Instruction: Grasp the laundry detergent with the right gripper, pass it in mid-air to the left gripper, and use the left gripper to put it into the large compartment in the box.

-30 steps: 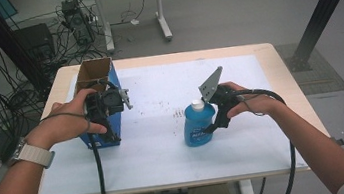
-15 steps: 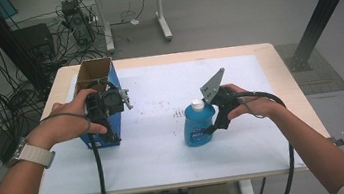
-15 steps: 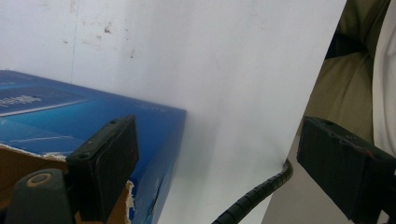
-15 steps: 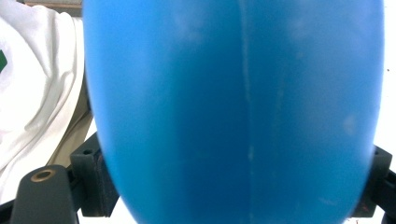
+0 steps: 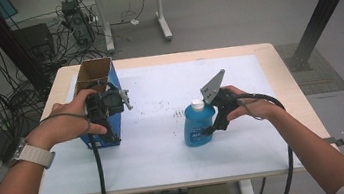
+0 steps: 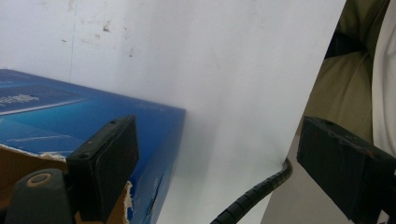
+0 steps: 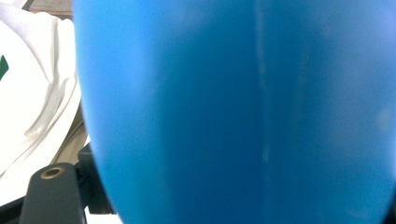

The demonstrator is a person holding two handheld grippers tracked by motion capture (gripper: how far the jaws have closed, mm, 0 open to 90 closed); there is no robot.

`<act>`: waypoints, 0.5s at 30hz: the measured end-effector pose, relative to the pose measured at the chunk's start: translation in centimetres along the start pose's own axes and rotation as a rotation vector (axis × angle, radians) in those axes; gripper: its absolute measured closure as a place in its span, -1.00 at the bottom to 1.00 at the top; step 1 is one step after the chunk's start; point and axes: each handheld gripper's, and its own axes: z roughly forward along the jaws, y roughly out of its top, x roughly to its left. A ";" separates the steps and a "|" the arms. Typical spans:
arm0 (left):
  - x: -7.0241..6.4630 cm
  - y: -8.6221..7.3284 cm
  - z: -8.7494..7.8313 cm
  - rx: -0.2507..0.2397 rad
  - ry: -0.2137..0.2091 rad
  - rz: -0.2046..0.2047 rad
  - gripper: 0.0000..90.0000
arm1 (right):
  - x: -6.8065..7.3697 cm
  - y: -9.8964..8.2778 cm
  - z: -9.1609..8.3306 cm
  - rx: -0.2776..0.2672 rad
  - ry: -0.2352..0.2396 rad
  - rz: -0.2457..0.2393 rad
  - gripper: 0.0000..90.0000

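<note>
— Where's the bottle?
— The blue bottle [image 5: 197, 123] stands upright near table centre, pinched by the right gripper [image 5: 212, 126] from three o'clock.
— And the left gripper [image 6: 219, 154]?
— Jaws spread wide, at the blue box [image 5: 99, 81] at nine o'clock.

Looking down from above onto table [image 5: 168, 163]. Left gripper view close over blue box [image 6: 70, 107] at nine o'clock; right pressed against blue bottle [image 7: 233, 112].

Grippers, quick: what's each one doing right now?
Left gripper: open, one jaw over the box wall.
Right gripper: against the blue bottle; grip cannot be told.
</note>
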 end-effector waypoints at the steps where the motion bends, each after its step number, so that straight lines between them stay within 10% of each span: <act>1: 0.0 0.0 0.0 0.000 0.002 0.002 -0.70 | 0.0 0.0 0.0 -0.001 -0.001 0.002 -0.60; 15: -0.1 0.0 0.2 -0.005 0.002 -0.002 -0.70 | -0.1 -0.5 0.4 -0.019 -0.003 0.008 -0.58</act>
